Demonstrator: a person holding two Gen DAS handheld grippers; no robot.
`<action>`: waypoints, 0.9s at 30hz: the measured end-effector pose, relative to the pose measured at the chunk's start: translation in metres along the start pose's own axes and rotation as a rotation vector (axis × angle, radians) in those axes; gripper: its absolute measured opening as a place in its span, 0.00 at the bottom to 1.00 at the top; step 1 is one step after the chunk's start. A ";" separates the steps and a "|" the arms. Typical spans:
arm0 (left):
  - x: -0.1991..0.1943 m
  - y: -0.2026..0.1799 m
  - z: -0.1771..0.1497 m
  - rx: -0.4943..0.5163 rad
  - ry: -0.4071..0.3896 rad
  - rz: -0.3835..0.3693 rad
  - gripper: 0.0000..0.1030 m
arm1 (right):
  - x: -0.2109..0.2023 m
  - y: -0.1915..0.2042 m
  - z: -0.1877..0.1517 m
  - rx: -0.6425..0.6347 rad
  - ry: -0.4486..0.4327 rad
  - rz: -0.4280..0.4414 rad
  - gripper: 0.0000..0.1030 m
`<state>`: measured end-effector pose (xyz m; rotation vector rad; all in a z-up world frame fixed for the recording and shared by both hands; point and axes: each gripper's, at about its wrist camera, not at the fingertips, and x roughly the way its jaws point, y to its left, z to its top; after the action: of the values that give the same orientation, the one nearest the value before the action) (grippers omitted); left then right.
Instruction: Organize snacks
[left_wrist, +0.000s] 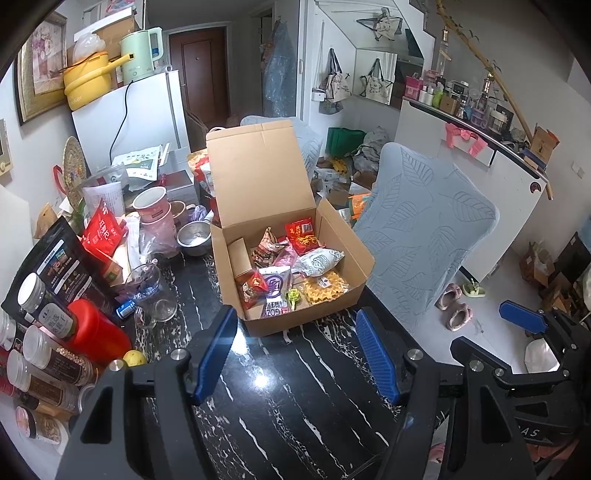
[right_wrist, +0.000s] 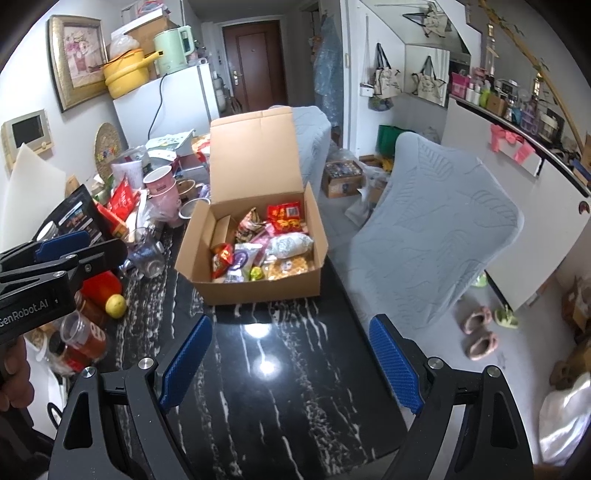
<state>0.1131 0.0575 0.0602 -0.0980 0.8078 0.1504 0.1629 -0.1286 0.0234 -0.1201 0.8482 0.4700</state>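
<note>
Standing on the black, white-veined table, a cardboard box is seen with its lid flap raised upright at the far side. Snack packets are piled inside it: a red packet toward the far wall, a white patterned bag near the right wall, a yellow waffle-like pack at the near right corner, and a purple-and-white packet near the front wall. The box is set toward the right edge of the table, just beside a chair with a grey leaf-patterned cover.

The left gripper is held above the bare near part of the table, its blue-padded jaws parted with nothing between them. The right gripper is likewise held over the table's near edge, jaws spread wide and empty. Neither gripper is touching the box.

Along the left edge of the table, jars, a red canister, a lemon and a glass mug are crowded together.
</note>
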 end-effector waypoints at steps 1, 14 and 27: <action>0.000 0.000 0.000 -0.001 0.000 0.000 0.64 | 0.000 0.000 0.000 0.001 0.001 0.000 0.86; 0.003 0.000 -0.001 0.002 0.003 0.000 0.64 | 0.001 -0.002 0.000 -0.001 0.002 -0.010 0.86; 0.003 0.001 -0.002 0.011 0.002 0.020 0.64 | 0.003 -0.003 -0.001 0.003 0.007 -0.020 0.86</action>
<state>0.1136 0.0589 0.0569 -0.0803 0.8121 0.1645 0.1646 -0.1306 0.0202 -0.1275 0.8541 0.4497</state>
